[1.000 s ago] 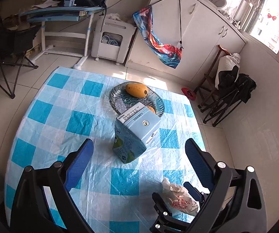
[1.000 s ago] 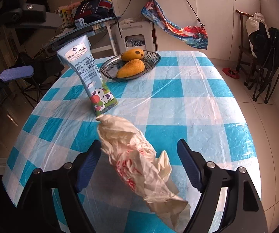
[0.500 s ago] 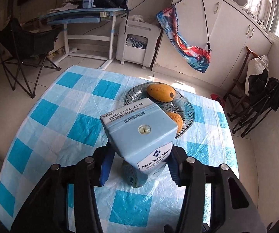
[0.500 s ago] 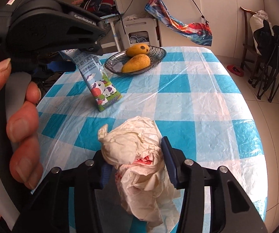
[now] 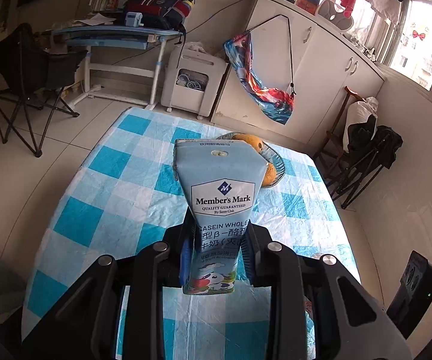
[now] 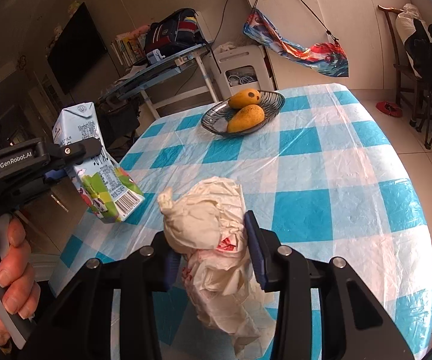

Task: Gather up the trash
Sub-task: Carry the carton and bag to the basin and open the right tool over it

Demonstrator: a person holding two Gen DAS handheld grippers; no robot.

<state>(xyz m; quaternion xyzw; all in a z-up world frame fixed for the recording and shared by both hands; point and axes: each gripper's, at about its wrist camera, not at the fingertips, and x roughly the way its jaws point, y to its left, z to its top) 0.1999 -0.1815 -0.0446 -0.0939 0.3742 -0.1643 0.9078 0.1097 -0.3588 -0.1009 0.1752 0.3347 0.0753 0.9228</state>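
My left gripper (image 5: 216, 255) is shut on a light blue Member's Mark milk carton (image 5: 217, 198) and holds it lifted above the table. The carton also shows in the right wrist view (image 6: 95, 162), clamped in the left gripper over the table's left edge. My right gripper (image 6: 212, 249) is shut on a crumpled white paper wrapper (image 6: 212, 234) with red print; the wrapper hangs down between the fingers, above the tablecloth.
The table has a blue-and-white checked cloth (image 6: 321, 174). A glass dish (image 6: 246, 111) with two mangoes stands at its far side. Folding chairs (image 5: 366, 156), a desk (image 5: 110, 36) and white cabinets (image 5: 321, 69) surround the table.
Both grippers closed, the left on the milk carton and the right on the wrapper. Both things have since been lifted off the table.
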